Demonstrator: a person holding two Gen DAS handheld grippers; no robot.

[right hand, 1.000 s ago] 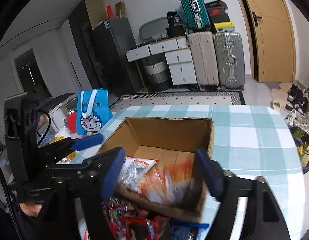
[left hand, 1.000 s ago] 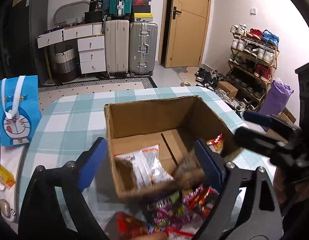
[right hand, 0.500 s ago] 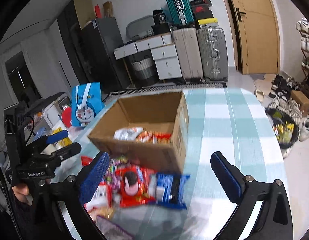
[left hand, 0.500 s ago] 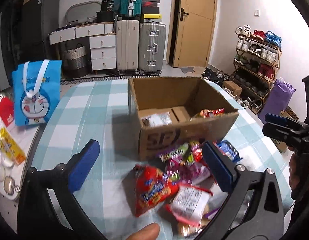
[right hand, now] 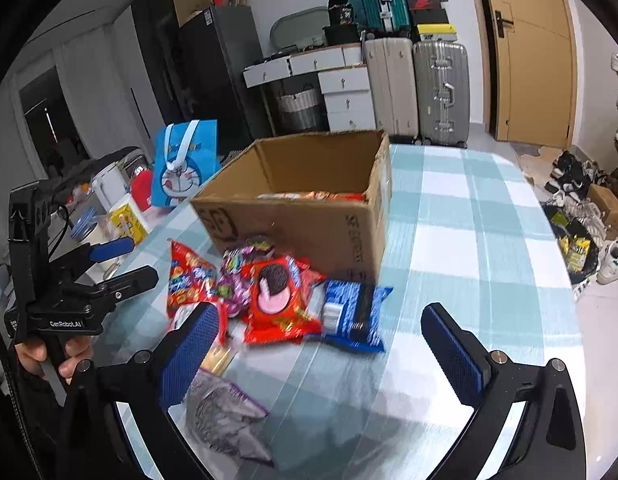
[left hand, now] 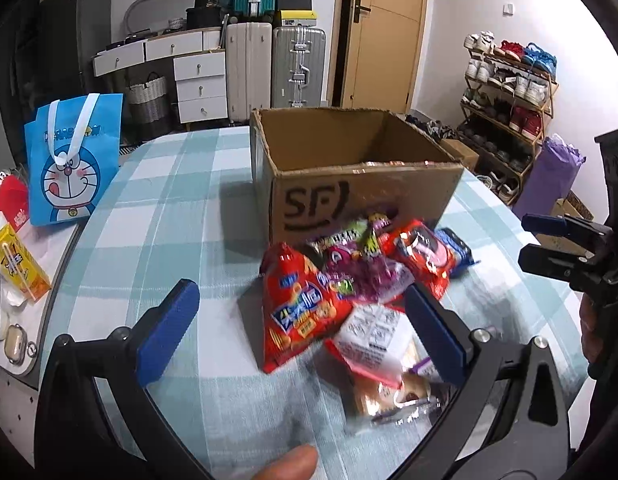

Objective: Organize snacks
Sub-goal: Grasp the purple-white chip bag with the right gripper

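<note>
The snacks lie in a loose heap on the worktop (right hand: 469, 216), pressed against the near wall of the cardboard box (right hand: 309, 224): a red cracker bag (left hand: 297, 308) at the heap's 9 o'clock edge, a purple candy bag (left hand: 353, 272) in the middle, a red cookie pack (right hand: 277, 292) showing a dark sandwich cookie, and a blue pack (right hand: 353, 312) at 3 o'clock. A white-labelled packet (left hand: 373, 336) and a clear-wrapped pastry (left hand: 393, 396) sit at the heap's 6 o'clock, nearest me. Over the box rim I can see a few red and orange packets (right hand: 313, 196) already inside. My left hand-held gripper (left hand: 297, 332) hangs above the heap with its blue pads spread wide and nothing between them; my right hand-held gripper (right hand: 329, 356) is just as wide and empty, over the worktop at the heap's 5 o'clock, with a grey-patterned bag (right hand: 221, 424) lying under its left pad. At the box's 10 o'clock, well apart, stands a blue cartoon tote bag (left hand: 73, 160), and at the worktop's 9 o'clock edge a yellow carton (left hand: 19, 268).
</note>
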